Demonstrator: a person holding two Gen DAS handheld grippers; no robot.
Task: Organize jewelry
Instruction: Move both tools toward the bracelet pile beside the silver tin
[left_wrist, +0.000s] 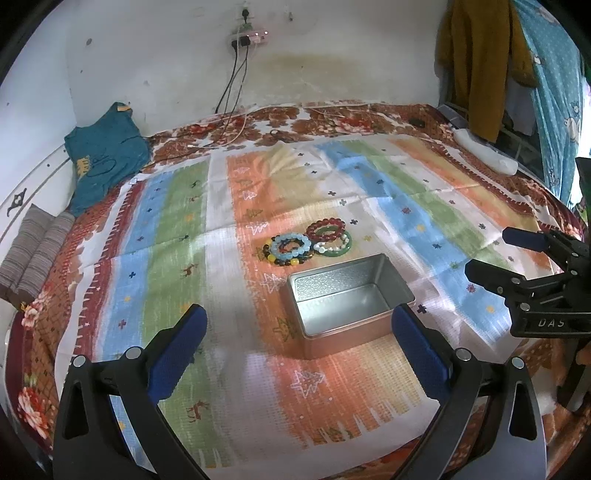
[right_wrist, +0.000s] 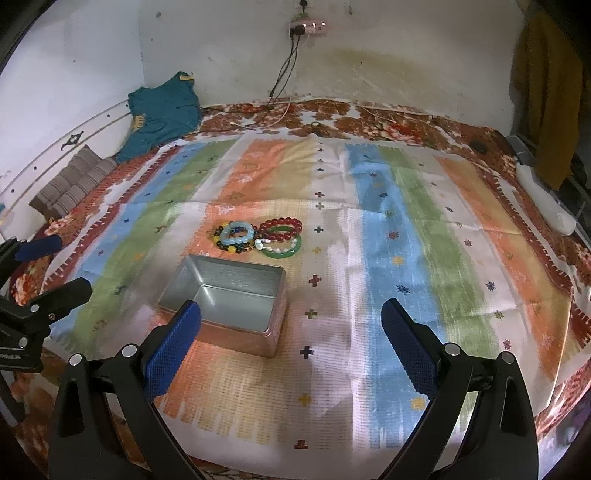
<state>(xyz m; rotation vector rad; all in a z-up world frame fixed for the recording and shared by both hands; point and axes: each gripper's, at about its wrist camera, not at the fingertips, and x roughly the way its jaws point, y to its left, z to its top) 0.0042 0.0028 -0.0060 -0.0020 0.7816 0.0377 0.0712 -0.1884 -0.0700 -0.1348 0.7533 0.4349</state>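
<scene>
While both grippers gape, bracelets (left_wrist: 308, 242) (heaped) adjoin tin (left_wrist: 349, 299).

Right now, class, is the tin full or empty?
Empty. The tin stands open with its bare metal floor showing in both views; the bracelets lie in a pile on the cloth behind it.

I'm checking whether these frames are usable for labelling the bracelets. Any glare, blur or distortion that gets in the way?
Left wrist view: strong fisheye bending at the edges, a pale washed-out patch on the cloth between the fingers, bracelets reasonably sharp. Right wrist view: same edge curvature, a bright sheen inside the metal tin, bracelets slightly soft but their colours stay separable.
</scene>
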